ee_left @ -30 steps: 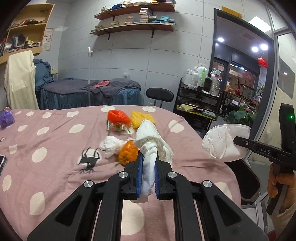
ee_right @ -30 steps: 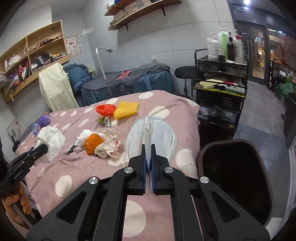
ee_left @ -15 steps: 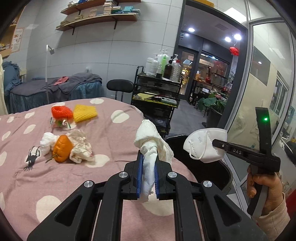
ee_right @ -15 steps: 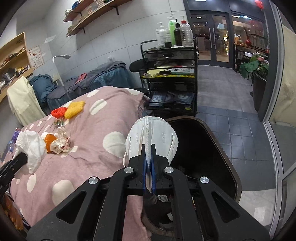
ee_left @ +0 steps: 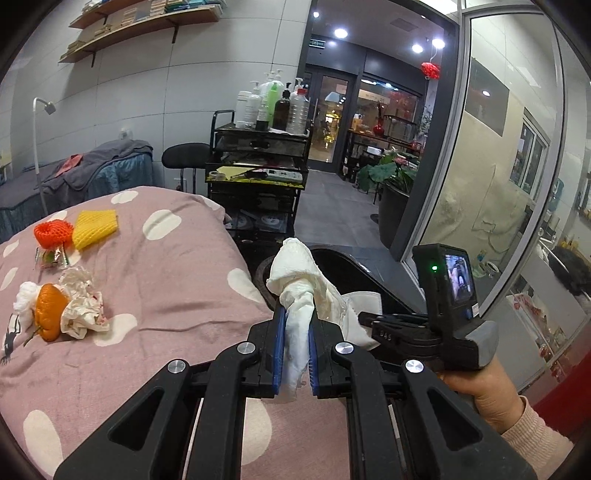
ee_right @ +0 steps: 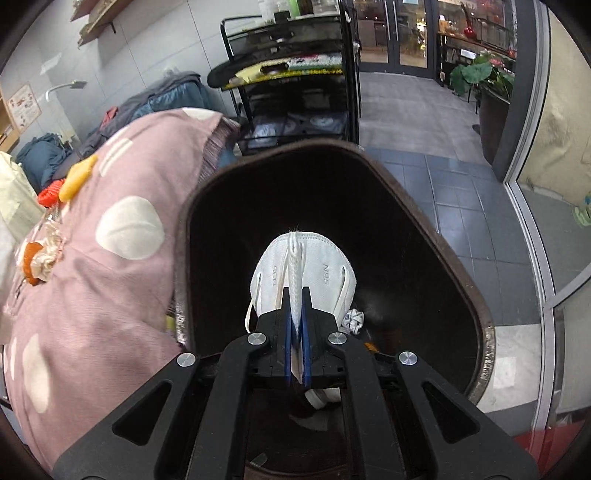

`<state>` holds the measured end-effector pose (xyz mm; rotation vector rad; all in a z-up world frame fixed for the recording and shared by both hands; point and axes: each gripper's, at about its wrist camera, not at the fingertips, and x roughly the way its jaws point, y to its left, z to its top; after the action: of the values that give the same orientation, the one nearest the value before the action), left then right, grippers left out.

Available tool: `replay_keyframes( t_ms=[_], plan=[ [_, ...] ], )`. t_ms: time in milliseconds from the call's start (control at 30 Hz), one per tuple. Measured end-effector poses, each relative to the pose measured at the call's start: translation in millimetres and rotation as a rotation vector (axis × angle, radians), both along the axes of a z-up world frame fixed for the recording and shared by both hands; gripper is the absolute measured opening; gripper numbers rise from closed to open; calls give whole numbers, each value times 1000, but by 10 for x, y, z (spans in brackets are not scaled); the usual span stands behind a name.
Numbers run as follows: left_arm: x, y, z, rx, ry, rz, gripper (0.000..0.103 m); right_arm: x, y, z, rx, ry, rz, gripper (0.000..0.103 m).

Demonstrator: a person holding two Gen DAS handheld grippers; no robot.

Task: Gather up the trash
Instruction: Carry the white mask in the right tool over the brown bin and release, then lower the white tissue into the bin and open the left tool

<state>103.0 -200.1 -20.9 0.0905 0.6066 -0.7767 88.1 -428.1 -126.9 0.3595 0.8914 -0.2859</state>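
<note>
While the left gripper (ee_left: 294,354) squeezes one crumpled white tissue (ee_left: 297,291) at the bottom middle of its view, the right gripper (ee_right: 295,332) pinches one folded white face mask (ee_right: 303,266) tight, right over the dark open trash bin (ee_right: 461,266).

Inside the bin, one small crumpled paper ball (ee_right: 352,319) lies just right of the mask.

On the left of the left wrist view, five bits of trash lie on the bed: one orange peel (ee_left: 50,310), one wrinkled tissue (ee_left: 83,306) touching it, one white wad (ee_left: 24,297) at its left, one red foam net (ee_left: 51,230) and one yellow foam net (ee_left: 96,223) farther up.

A pink cloth with white dots (ee_left: 155,295) covers the bed. A black cart (ee_left: 258,177) with several bottles on top stands behind it by grey wall tiles. One black stool (ee_left: 184,157) sits beside the cart. Two wooden shelves (ee_left: 147,26) hang at the upper left. Grey floor tiles run to glass doors.
</note>
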Motion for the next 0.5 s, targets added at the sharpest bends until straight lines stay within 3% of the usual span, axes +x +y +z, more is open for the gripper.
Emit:
replay_keyframes(
  t_ms=[167, 233, 300, 333, 500],
  plan=[
    [0, -228, -56, 50, 7, -56, 11, 101, -27, -198, 9, 55, -3, 7],
    [4, -289, -64, 60, 6, -67, 11, 112, -28, -241, 10, 64, -6, 19],
    [22, -343, -80, 68, 12, -76, 11, 96, -45, -266, 17, 64, -21, 54],
    [28, -366, -86, 70, 18, -80, 11, 70, -50, -254, 23, 50, -29, 59],
    [90, -461, -107, 69, 50, -89, 11, -60, -51, -133, 4, 0, -50, 64]
  ],
)
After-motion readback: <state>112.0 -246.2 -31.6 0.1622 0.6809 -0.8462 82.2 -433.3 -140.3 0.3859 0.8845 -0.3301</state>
